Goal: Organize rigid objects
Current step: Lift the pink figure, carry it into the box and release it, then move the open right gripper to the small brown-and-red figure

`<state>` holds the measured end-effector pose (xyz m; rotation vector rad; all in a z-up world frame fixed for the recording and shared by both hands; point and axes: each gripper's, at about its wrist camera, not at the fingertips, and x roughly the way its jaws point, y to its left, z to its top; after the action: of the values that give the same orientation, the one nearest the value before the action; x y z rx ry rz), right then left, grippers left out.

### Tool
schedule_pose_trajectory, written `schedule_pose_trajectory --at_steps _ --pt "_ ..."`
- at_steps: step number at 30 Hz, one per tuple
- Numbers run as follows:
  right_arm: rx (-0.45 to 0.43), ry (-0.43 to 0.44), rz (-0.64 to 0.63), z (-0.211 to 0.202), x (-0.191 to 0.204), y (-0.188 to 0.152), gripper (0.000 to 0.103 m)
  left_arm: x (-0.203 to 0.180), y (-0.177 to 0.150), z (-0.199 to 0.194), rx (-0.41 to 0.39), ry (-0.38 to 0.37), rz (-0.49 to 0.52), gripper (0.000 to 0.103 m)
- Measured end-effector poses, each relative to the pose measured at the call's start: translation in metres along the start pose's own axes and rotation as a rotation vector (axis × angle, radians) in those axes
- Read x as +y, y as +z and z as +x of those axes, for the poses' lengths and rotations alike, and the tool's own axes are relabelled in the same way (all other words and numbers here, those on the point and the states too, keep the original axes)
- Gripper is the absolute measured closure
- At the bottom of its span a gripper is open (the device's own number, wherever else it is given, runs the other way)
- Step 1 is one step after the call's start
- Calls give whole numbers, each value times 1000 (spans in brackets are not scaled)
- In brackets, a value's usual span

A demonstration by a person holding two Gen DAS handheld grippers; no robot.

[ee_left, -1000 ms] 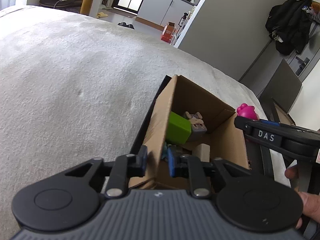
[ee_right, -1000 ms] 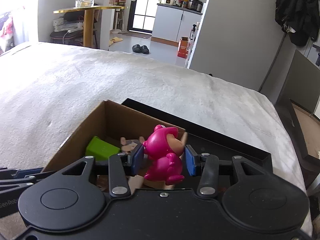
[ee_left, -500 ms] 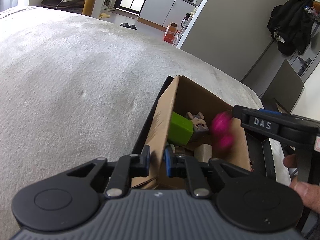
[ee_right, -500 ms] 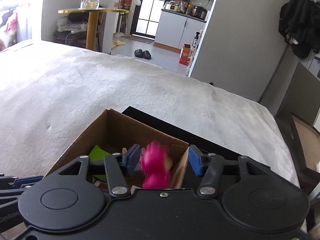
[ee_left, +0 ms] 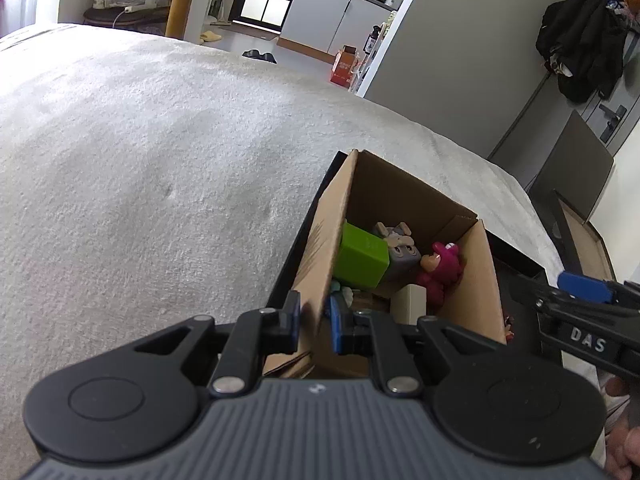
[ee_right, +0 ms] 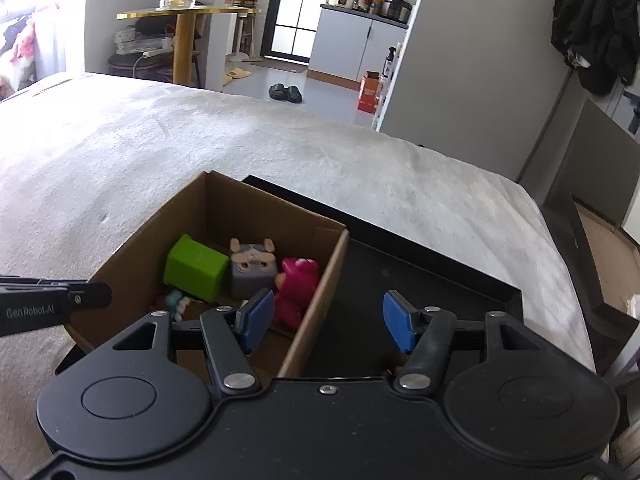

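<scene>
A: How are the grippers posed?

B: The left gripper is angled downward, its jaws clamped on the near wall of the cardboard box. The right gripper is angled downward too, jaws opening, nothing between them.

A: What differs between views?

B: The pink toy is seen inside the box at 11 o'clock of the right gripper; the black tray is shown fully only there.
</scene>
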<state>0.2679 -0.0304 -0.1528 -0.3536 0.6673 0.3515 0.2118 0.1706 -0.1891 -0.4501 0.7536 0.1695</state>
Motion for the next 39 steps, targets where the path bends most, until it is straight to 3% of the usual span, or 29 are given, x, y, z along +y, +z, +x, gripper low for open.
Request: schedule_pose_trajectory --at_steps 7,11,16,20,24,33,39 --pt "-14 10 17 -13 -19 1 39 -12 6 -11 -26 28 15 88" --pt "-32 23 14 -20 -31 4 30 -19 9 -19 -39 47 38 83" --pt "-50 34 -1 -26 -42 3 21 -28 14 -23 -34 78 39 67" --pt "-52 30 -17 -26 -49 -3 15 -38 13 -27 -62 104 96 51" --pt "-65 13 -23 -22 -56 -14 14 -45 12 -27 -64 102 126 50" --pt "-106 112 83 -11 -87 -36 14 -67 9 -23 -66 95 178 50" --pt "-123 128 133 0 -109 -51 18 -90 2 -18 -63 102 241 50"
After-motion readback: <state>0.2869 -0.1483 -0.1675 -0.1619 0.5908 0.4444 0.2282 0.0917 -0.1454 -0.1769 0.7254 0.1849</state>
